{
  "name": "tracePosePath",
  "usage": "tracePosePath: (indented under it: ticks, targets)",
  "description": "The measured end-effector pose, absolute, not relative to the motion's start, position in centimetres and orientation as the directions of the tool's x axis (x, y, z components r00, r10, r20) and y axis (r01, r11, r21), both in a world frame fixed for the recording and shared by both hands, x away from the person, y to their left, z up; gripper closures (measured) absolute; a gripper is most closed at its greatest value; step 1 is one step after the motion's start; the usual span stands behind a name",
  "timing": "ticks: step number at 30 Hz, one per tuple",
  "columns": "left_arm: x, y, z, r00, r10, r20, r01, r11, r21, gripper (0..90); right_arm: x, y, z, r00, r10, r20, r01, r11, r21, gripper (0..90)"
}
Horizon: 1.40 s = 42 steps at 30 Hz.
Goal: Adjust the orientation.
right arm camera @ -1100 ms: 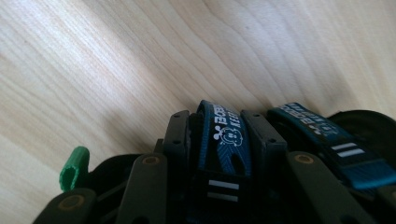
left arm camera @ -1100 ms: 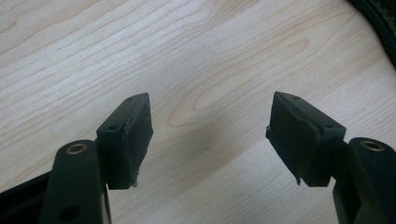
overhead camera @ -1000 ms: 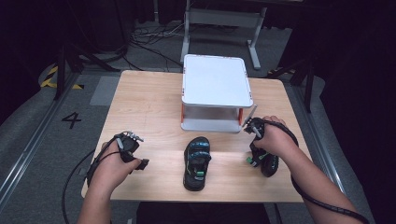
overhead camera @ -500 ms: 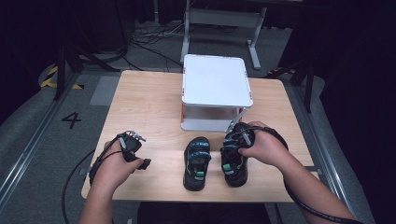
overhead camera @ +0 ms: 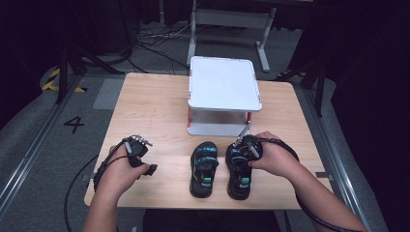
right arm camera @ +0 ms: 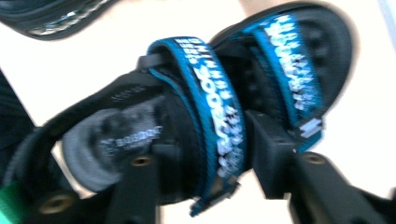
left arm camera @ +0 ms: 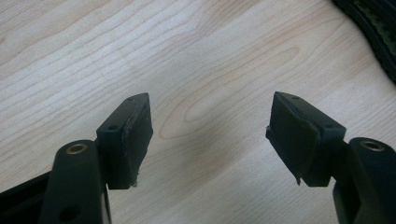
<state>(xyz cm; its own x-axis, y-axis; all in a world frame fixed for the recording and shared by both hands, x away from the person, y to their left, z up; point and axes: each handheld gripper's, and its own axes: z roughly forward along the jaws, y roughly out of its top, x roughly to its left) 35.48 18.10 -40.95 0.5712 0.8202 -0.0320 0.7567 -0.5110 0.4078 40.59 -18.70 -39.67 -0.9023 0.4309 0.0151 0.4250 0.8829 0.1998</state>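
My right claw (overhead camera: 245,145) grips a blue strap (right arm camera: 212,116) of the right sandal (overhead camera: 239,169), which seems to rest on the counter (overhead camera: 159,106) at five o'clock, just beside the left sandal (overhead camera: 203,168). My left claw (left arm camera: 210,135) hangs wide and empty over bare wood at seven o'clock. The white box (overhead camera: 223,89) stands at twelve.
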Motion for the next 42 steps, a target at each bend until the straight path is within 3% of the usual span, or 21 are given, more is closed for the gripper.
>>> tracePosePath:
  ticks: [3, 7, 12, 14, 24, 28, 33, 38, 42]
  targets:
    - [35.5, 17.9, -40.9, 0.573, 0.819, -0.030, 0.755, -0.513, 0.409, 31.2, 40.3, -18.4, -39.1, -0.913, 0.409, -0.010, 0.397, 0.892, 0.216, 49.1]
    - [35.5, 17.8, -41.0, 0.574, 0.818, -0.036, 0.756, -0.513, 0.407, 31.0, 39.9, -17.3, -38.7, -0.930, 0.359, -0.081, 0.336, 0.918, 0.212, 48.4]
    - [35.7, 17.7, -41.0, 0.579, 0.814, -0.040, 0.752, -0.515, 0.411, 30.8, 39.3, -15.7, -38.5, -0.952, 0.263, -0.156, 0.242, 0.960, 0.142, 68.3]
    - [35.8, 17.7, -40.9, 0.583, 0.812, -0.040, 0.750, -0.518, 0.412, 30.7, 39.3, -15.2, -38.4, -0.954, 0.235, -0.184, 0.214, 0.968, 0.129, 69.7]
    - [36.3, 17.4, -40.8, 0.595, 0.802, -0.047, 0.740, -0.525, 0.420, 30.7, 39.7, -13.0, -37.8, -0.965, 0.243, -0.103, 0.219, 0.955, 0.200, 70.9]
    - [36.4, 17.3, -40.7, 0.600, 0.799, -0.048, 0.736, -0.527, 0.426, 30.7, 39.9, -12.3, -37.7, -0.966, 0.234, -0.109, 0.211, 0.958, 0.193, 71.1]
    - [36.6, 17.5, -40.6, 0.600, 0.799, -0.048, 0.734, -0.525, 0.431, 30.7, 40.2, -12.6, -37.2, -0.969, 0.225, -0.098, 0.195, 0.948, 0.253, 71.2]
    - [36.7, 17.1, -40.8, 0.607, 0.793, -0.052, 0.733, -0.533, 0.424, 30.8, 40.3, -13.2, -38.3, -0.977, 0.197, -0.085, 0.174, 0.958, 0.227, 70.8]
    - [36.8, 16.9, -40.8, 0.607, 0.793, -0.052, 0.733, -0.534, 0.421, 30.8, 40.5, -13.7, -38.2, -0.969, 0.244, -0.030, 0.227, 0.935, 0.273, 65.0]
